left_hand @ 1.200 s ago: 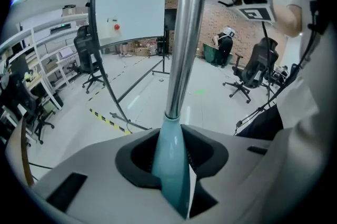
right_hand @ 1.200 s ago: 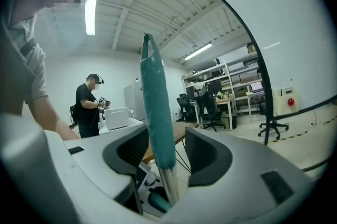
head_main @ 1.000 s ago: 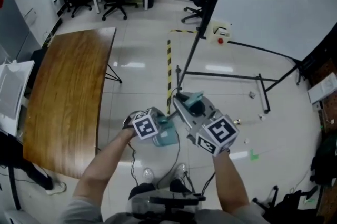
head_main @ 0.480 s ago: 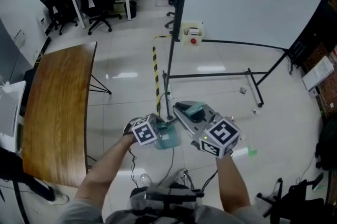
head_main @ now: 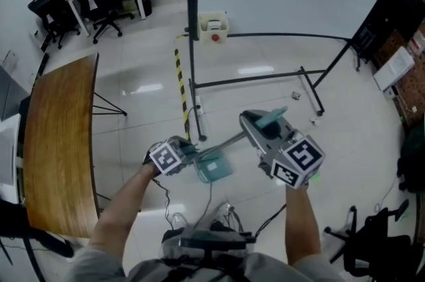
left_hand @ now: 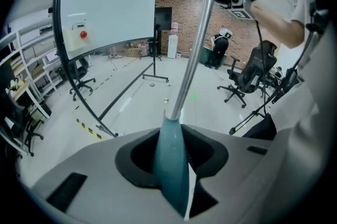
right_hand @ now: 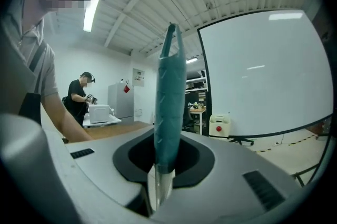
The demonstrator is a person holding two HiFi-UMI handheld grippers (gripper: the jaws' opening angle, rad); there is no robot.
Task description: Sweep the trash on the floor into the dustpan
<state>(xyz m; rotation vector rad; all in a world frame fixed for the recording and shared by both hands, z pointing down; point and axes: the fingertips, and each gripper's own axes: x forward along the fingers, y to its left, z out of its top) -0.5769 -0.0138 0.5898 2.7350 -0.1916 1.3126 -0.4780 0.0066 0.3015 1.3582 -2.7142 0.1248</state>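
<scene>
The floor [head_main: 146, 55] is showing as smooth, glossy tile, mirroring the ceiling lights, and the table top [head_main: 56, 141] is presenting as wood grain with a satin sheen. The shaft [left_hand: 192, 54] is reading as bare brushed metal, running into a smooth teal plastic socket [left_hand: 171, 165]. The grip [right_hand: 169, 101] is looking like faintly textured teal plastic, and the dustpan [head_main: 214, 170] like smooth teal plastic.

I find the teal dustpan [head_main: 214, 169] carried tilted above the floor. Its metal pole [head_main: 222, 143] slants up to a teal grip [head_main: 272, 118]. The left gripper [left_hand: 171, 159] clamps its neck and the right gripper [right_hand: 164, 159] the grip. Two small trash scraps [head_main: 295, 95] lie on the pale tiles, well apart from it.
</scene>
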